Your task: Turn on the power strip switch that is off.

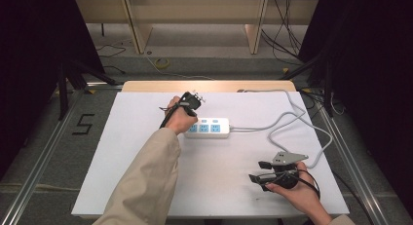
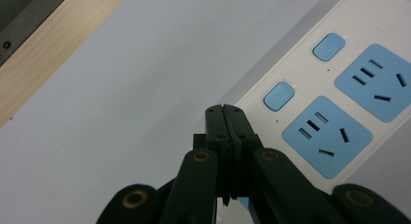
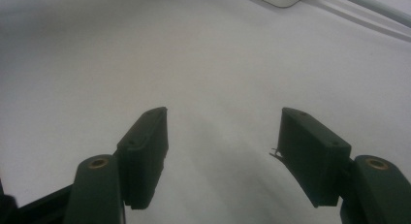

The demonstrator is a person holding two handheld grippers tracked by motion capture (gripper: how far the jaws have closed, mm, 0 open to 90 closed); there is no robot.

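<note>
The left tool (image 2: 226, 118), jaws pressed together on nothing, is poised over the power strip (image 1: 207, 128) at mid-counter (image 1: 146, 186), seemingly to press a switch button (image 2: 279, 95), while the right tool (image 3: 223, 136) is kept wide and empty nearby.

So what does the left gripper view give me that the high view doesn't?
Left gripper view alone: the left tongs shut with nothing between them, tips at the power strip's edge beside a blue switch button, and the slots of the blue sockets. High view alone: the right tongs open above the white table, well apart from the strip, plus the grey cable looping to the right. Both show the strip and the white tabletop.
</note>
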